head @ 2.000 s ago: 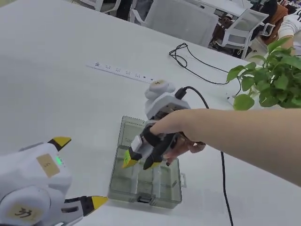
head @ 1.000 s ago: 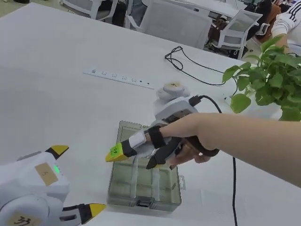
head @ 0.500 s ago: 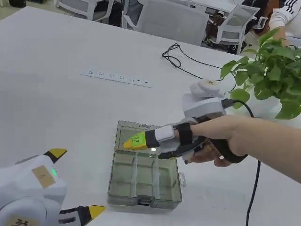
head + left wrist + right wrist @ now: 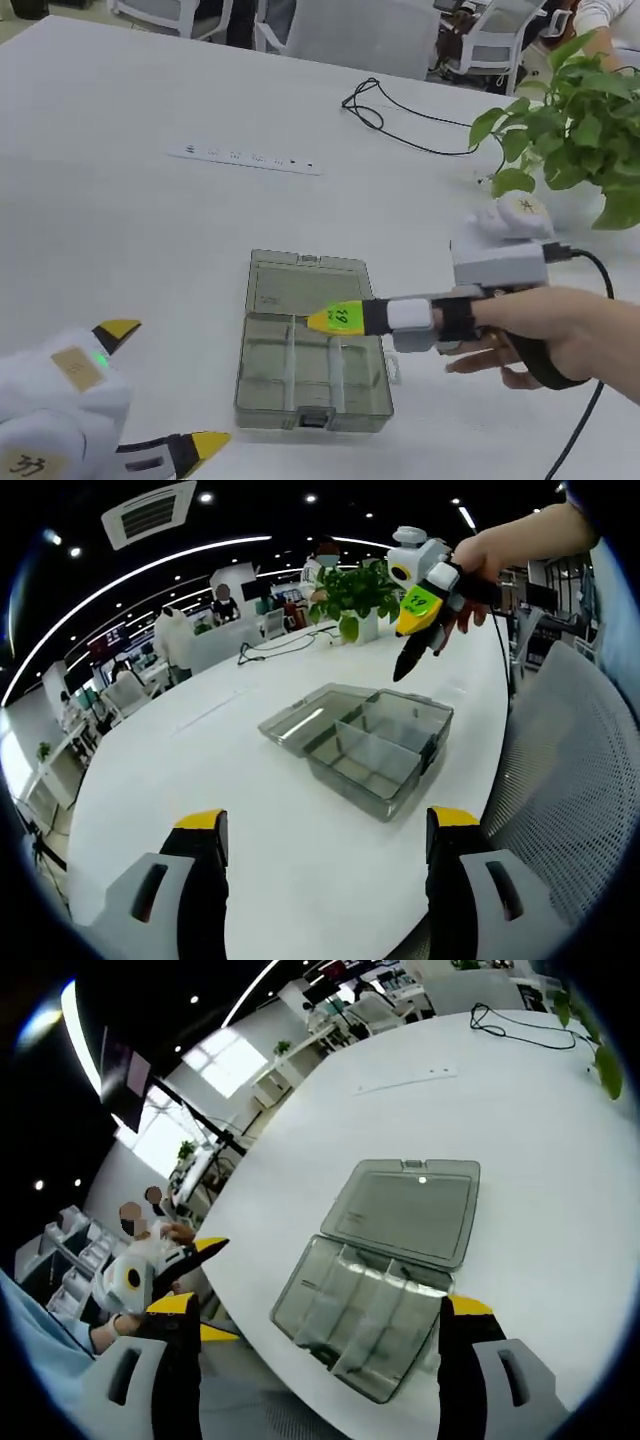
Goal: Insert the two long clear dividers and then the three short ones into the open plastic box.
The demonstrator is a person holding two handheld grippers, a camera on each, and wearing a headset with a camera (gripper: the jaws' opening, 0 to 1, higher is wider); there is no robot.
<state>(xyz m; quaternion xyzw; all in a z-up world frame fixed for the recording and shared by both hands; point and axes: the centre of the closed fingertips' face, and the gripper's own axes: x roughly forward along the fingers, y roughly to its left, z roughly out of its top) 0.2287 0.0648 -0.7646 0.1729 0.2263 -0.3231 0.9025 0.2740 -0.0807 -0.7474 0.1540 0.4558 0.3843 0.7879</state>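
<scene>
While our right gripper (image 4: 340, 320), jaws spread, hangs over the open plastic box (image 4: 310, 385) at mid-table, our left gripper (image 4: 160, 388) gapes wide near-left; bare white table (image 4: 120, 220) rings every box edge.

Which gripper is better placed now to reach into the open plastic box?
Right, probably. The right gripper hangs above the box, jaws open toward it; the left gripper sits farther away, off its near left corner.

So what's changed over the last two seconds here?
The right gripper, open and empty, lifted out of the plastic box and drew back to the right; it is now held level above the box. The left gripper stayed open at the front left; the box did not move.
</scene>
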